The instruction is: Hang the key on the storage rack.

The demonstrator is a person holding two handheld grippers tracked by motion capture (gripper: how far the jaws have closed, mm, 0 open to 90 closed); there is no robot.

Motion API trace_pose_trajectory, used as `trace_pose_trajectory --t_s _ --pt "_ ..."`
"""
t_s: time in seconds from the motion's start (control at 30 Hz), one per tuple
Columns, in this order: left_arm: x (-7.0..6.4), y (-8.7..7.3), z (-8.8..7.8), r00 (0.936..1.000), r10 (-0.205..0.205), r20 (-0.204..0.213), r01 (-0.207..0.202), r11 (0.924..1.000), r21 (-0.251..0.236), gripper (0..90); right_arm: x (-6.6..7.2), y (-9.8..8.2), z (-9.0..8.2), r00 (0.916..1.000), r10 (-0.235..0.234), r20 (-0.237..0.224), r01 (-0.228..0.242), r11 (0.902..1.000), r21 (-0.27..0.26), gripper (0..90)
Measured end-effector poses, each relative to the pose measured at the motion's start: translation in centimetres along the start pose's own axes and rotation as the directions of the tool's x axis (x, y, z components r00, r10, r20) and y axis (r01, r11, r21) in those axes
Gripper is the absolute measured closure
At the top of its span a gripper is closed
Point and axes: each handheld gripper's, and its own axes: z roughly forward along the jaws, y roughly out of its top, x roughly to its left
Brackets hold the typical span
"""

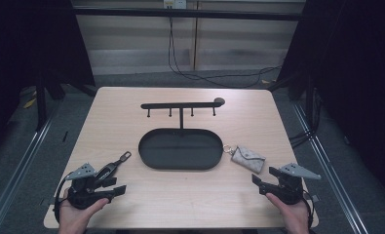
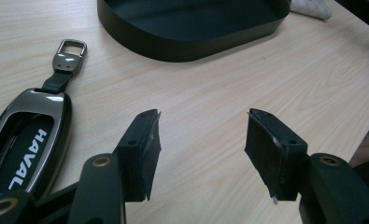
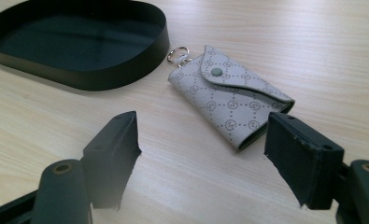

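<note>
1. Left gripper view: key fob (image 2: 25, 140) reads "HAVAL" in white; pouch (image 3: 229, 100) shows a ringed monogram print, letters unreadable.
2. Fob lies near-left on the table (image 1: 131, 204), long axis diagonal, loop end pointing far-right toward the tray (image 1: 180, 163).
3. Pouch lies just right of the tray, ring end toward it.
4. Left gripper (image 1: 113, 185) gapes, nothing held.
5. Right gripper (image 1: 263, 181) likewise, pouch just beyond.

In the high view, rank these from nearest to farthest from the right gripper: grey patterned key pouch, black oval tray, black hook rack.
From the right gripper:
1. Grey patterned key pouch, just ahead.
2. Black oval tray, centre table.
3. Black hook rack, behind the tray.
</note>
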Motion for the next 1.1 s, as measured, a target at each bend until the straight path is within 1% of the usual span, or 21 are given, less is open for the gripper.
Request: trace_pose_trajectory --t_s 0.07,0.1,0.13,0.17,0.2,0.3,0.37,0.47,0.57,0.6,0.63,0.67,0.7,0.73,0.77,0.87,0.93,0.97,1.0,1.1 --pt "0.0 0.0 0.1 1.0000 -0.003 0.000 0.003 1.0000 0.001 44.9 0.0 -0.1 -0.1 0.9997 0.022 0.012 -0.022 0.9997 0.013 26.4" --pt "0.0 0.0 0.2 0.9998 -0.017 0.009 0.017 0.9999 0.000 45.0 -0.1 -0.1 -0.1 0.9992 0.036 0.015 -0.036 0.9992 0.016 26.8" --pt "0.0 0.0 0.2 0.9998 -0.017 0.009 0.017 0.9999 0.000 45.2 -0.1 -0.1 -0.1 0.9992 0.036 0.015 -0.036 0.9992 0.016 26.8" --pt "0.0 0.1 0.2 0.9999 -0.014 0.009 0.014 0.9999 0.005 45.2 -0.2 -0.1 -0.1 0.9984 0.051 0.022 -0.052 0.9982 0.028 26.9" --pt "-0.1 0.1 0.3 0.9999 -0.011 0.011 0.011 0.9999 0.009 45.4 -0.4 -0.2 0.0 0.9980 0.061 0.012 -0.062 0.9974 0.037 26.8" --pt "-0.1 0.2 0.3 0.9997 -0.022 0.014 0.022 0.9998 0.000 45.4 -0.4 -0.2 -0.1 0.9981 0.061 0.004 -0.061 0.9974 0.038 26.8" --pt "0.1 0.4 0.2 0.9993 -0.028 0.024 0.028 0.9996 -0.008 44.4 -0.2 -0.2 -0.1 0.9986 0.052 -0.013 -0.051 0.9980 0.038 26.8" --pt "0.2 0.5 0.2 0.9994 -0.024 0.026 0.024 0.9996 -0.013 42.7 -0.2 -0.3 -0.1 0.9983 0.054 -0.022 -0.053 0.9978 0.041 26.9" --pt "0.1 0.8 0.3 1.0000 -0.001 0.007 0.000 0.9999 0.010 42.6 -0.2 -0.2 -0.1 0.9983 0.054 -0.023 -0.053 0.9978 0.039 26.9" --pt "0.1 0.8 0.3 1.0000 -0.001 0.007 0.000 0.9999 0.010 42.9 -0.2 -0.2 -0.1 0.9983 0.053 -0.022 -0.053 0.9979 0.038 26.8" --pt "0.0 1.0 0.2 1.0000 0.005 -0.002 -0.005 0.9998 0.018 45.0 -0.1 -0.2 -0.1 0.9984 0.053 -0.021 -0.052 0.9979 0.039 26.1" --pt "0.0 1.0 0.2 1.0000 0.005 -0.002 -0.005 0.9998 0.018 48.3 -0.1 -0.2 -0.1 0.9985 0.052 -0.019 -0.051 0.9978 0.042 26.2" --pt "0.0 1.1 0.2 0.9998 0.008 -0.021 -0.008 0.9996 0.027 48.3 -0.1 -0.2 -0.1 0.9985 0.052 -0.019 -0.051 0.9978 0.042 26.2" --pt "-0.1 1.1 0.1 0.9993 0.007 -0.036 -0.006 0.9997 0.024 49.0 0.0 -0.2 -0.1 0.9984 0.050 -0.027 -0.048 0.9980 0.041 26.9" --pt "-0.1 1.2 -0.1 0.9994 0.005 -0.033 -0.005 0.9999 0.012 49.6 0.1 -0.2 -0.1 0.9987 0.042 -0.030 -0.040 0.9980 0.048 26.7" --pt "0.1 1.4 -0.1 0.9994 0.001 -0.034 0.000 0.9999 0.014 49.6 0.1 -0.2 -0.1 0.9985 0.044 -0.033 -0.042 0.9979 0.050 26.6" --pt "0.3 1.7 0.0 0.9993 -0.016 -0.033 0.016 0.9998 0.008 49.1 0.1 -0.2 0.0 0.9983 0.045 -0.035 -0.043 0.9978 0.050 26.6" --pt "0.5 1.8 0.0 0.9992 -0.028 -0.030 0.029 0.9996 0.004 45.3 0.1 -0.2 0.0 0.9984 0.046 -0.034 -0.044 0.9975 0.055 26.6" --pt "0.7 2.1 0.2 0.9976 -0.051 -0.047 0.052 0.9985 0.017 44.2 0.1 -0.3 0.0 0.9984 0.046 -0.032 -0.044 0.9974 0.058 26.6" --pt "0.8 2.6 0.9 0.9983 -0.038 -0.045 0.040 0.9977 0.054 46.1 0.0 -0.2 0.1 0.9984 0.050 -0.027 -0.048 0.9970 0.061 26.6"
